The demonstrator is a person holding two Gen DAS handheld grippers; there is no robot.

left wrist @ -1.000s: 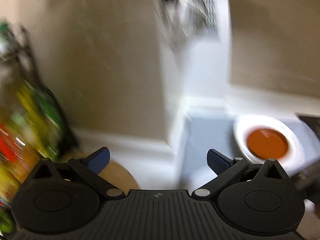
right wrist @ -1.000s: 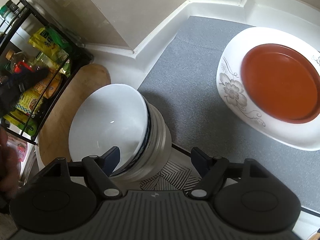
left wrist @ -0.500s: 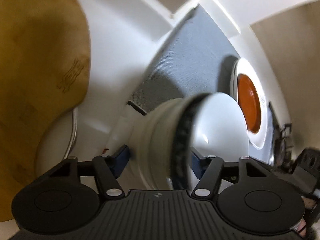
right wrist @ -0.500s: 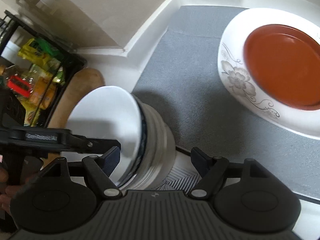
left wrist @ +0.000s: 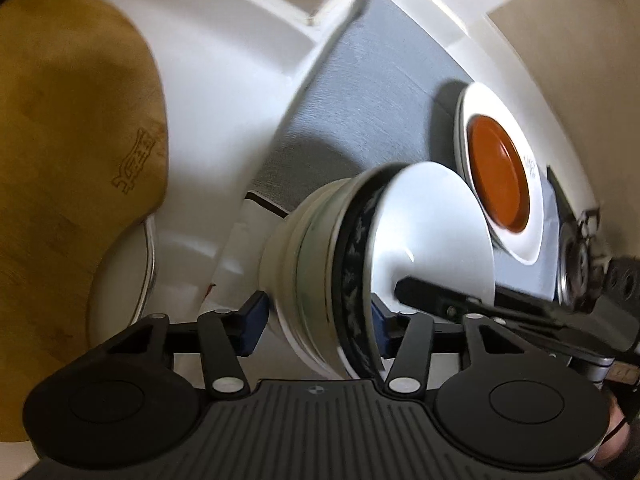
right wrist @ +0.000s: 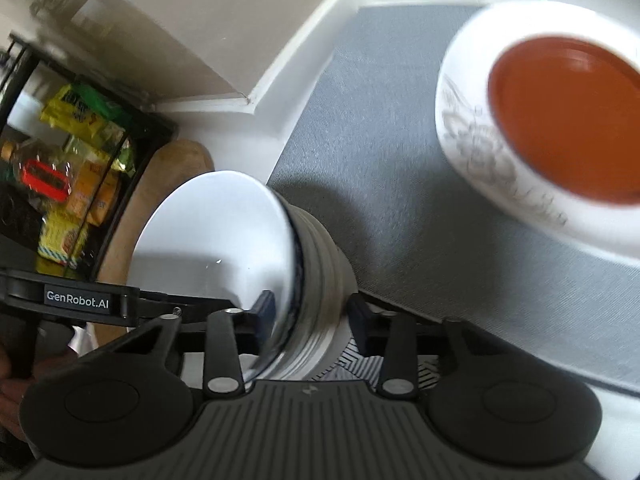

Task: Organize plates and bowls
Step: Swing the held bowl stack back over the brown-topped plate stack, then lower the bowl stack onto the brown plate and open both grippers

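Note:
A stack of nested white bowls [left wrist: 320, 264] with a dark blue patterned rim stands between both grippers; it also shows in the right wrist view [right wrist: 240, 248]. My left gripper [left wrist: 316, 320] has its jaws around the stack from one side. My right gripper [right wrist: 310, 316] has its jaws around the stack from the opposite side. Whether the pads press on the bowls I cannot tell. A white floral plate [right wrist: 480, 160] with an orange-brown plate [right wrist: 568, 116] on it lies on the grey mat [right wrist: 380, 152]; the plates also show in the left wrist view [left wrist: 500, 176].
A wooden cutting board [left wrist: 68, 152] lies left of the stack, with a white metal-rimmed dish [left wrist: 120, 280] under its edge. A black rack of packets and bottles [right wrist: 68, 168] stands at the left. White wall trim [right wrist: 304, 60] borders the mat.
The left gripper swung from facing the wall down to the bowl stack and moved in around it. The right gripper moved forward until its jaws flank the stack.

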